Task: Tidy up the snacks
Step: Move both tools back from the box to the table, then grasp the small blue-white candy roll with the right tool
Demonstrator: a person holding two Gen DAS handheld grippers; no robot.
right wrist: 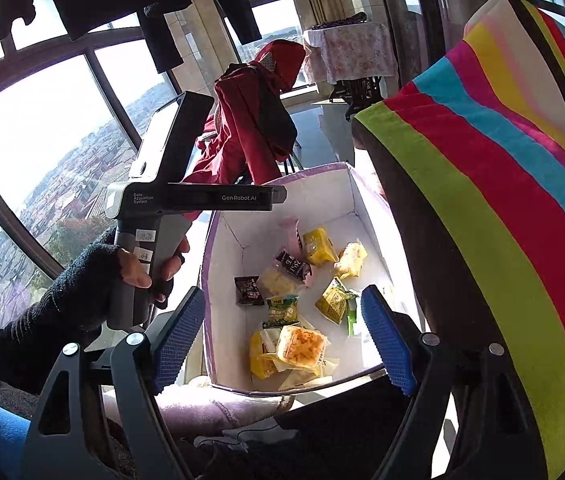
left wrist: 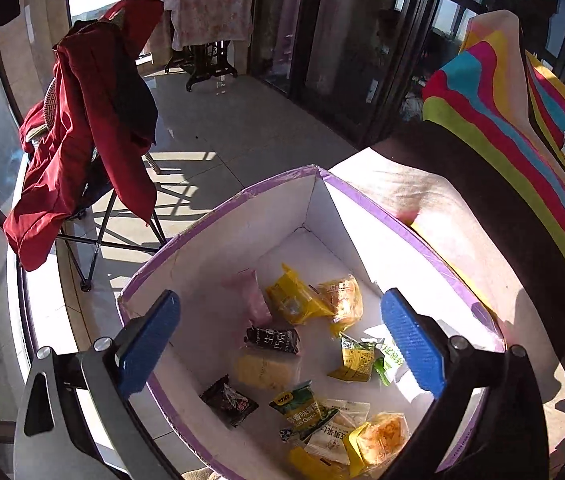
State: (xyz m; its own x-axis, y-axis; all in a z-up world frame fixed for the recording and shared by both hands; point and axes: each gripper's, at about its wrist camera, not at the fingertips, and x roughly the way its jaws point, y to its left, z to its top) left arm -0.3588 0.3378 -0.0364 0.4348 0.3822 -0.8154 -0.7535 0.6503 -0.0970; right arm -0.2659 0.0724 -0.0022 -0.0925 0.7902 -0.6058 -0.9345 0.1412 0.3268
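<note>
The left tool (left wrist: 280,344) hangs over the box (left wrist: 242,216), its blue pads spread wide with nothing between them. The right tool (right wrist: 284,338) also stands apart and empty above the box's near edge. The purple-rimmed box has tall white walls; its left wall borders open tiled floor (left wrist: 242,120), and a folding chair draped with a red coat (left wrist: 82,128) stands well apart beyond that. The snacks (left wrist: 314,300) lie loose on the box floor: a pink packet and yellow ones toward the far corner, dark packets (left wrist: 228,400) near the left wall, green and orange ones (right wrist: 300,346) heaped at the near edge. Bare white floor remains along the far wall. A striped cloth (left wrist: 522,128) crowds the right rim.
</note>
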